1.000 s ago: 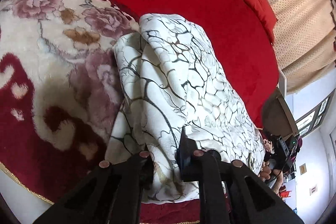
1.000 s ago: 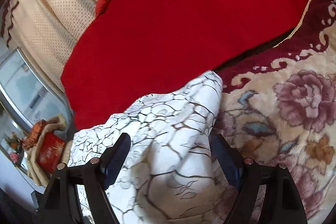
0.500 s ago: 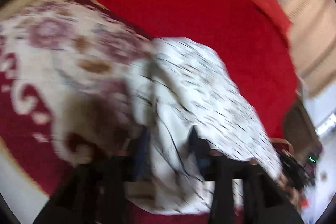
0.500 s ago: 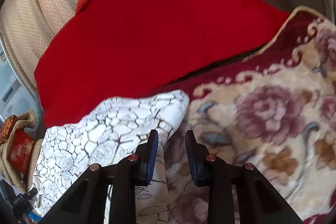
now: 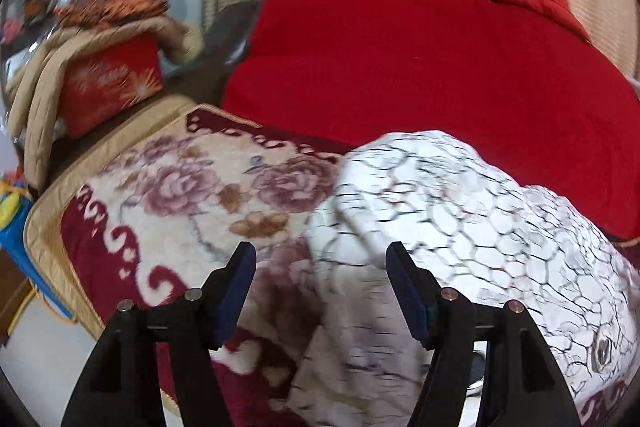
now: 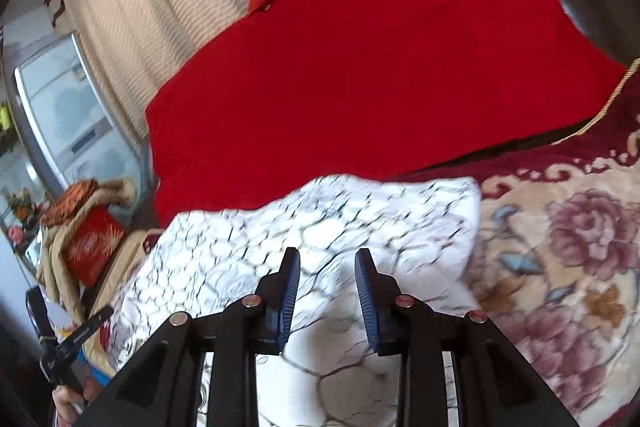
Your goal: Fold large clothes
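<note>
Left wrist: garment (image 5: 460,227) long axis left-right | left jaws wide, right jaws parted, empty

White crackle-print garment (image 5: 460,227): pattern motion-blurred, lower end cut off btm edge both views. Floral blanket (image 5: 180,195): partly hidden under garment.

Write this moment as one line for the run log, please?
stage: fold in progress | left gripper: open over white patterned garment | right gripper: part open over garment | surface: floral blanket
</note>
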Demonstrator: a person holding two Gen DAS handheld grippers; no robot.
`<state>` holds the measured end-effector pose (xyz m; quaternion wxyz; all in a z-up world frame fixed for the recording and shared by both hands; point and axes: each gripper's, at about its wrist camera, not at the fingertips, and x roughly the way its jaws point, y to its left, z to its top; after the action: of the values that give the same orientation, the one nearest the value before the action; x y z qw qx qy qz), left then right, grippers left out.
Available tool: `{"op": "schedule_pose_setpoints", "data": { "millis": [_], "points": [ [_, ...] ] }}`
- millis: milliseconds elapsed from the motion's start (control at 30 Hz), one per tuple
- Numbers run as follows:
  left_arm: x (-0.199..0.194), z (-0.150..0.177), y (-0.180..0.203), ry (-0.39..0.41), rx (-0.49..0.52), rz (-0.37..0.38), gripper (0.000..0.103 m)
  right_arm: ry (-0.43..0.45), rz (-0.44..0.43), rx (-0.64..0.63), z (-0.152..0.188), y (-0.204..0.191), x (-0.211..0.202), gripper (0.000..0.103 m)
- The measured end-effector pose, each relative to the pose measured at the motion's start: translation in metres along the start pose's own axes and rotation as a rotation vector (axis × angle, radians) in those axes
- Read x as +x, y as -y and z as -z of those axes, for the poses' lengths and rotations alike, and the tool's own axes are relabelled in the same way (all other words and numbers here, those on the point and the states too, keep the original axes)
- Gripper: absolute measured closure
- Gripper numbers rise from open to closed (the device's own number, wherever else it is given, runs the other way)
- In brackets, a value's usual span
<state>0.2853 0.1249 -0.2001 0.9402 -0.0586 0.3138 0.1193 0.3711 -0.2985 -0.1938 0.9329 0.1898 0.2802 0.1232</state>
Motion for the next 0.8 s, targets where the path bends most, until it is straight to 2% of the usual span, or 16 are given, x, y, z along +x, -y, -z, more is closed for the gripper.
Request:
{"op": "schedule_pose_setpoints", "data": {
  "millis": [167,333,433,467,567,700,767,800],
  "points": [
    [-0.006,-0.003,0.028,0.02,0.054,0.021,0.035,-0.039,0.02,0.005,0.003,-0.002,0.009,0.072],
    [-0.006,-0.004,0.044,0.032,0.087,0.02,0.035,-0.048,0.055,0.051,0.001,0.014,0.014,0.072],
    [-0.002,-0.003,0.05,0.019,0.094,0.027,0.035,-0.106,0.096,0.067,0.005,0.025,0.027,0.071],
    [0.0,-0.003,0.052,0.014,0.097,0.025,0.035,-0.152,0.121,0.062,0.008,0.029,0.037,0.071],
    [0.011,-0.001,0.056,-0.014,0.112,0.013,0.035,-0.217,0.138,0.078,0.011,0.034,0.051,0.071],
    [0.036,0.001,0.057,-0.085,0.123,-0.028,0.035,-0.17,0.147,0.047,-0.003,0.021,0.04,0.071],
    [0.049,0.002,0.056,-0.124,0.123,-0.052,0.035,-0.14,0.114,0.039,-0.014,0.008,0.039,0.07],
    [0.053,0.002,0.055,-0.139,0.118,-0.056,0.035,-0.139,0.095,0.034,-0.02,0.002,0.042,0.064]
  ]
}}
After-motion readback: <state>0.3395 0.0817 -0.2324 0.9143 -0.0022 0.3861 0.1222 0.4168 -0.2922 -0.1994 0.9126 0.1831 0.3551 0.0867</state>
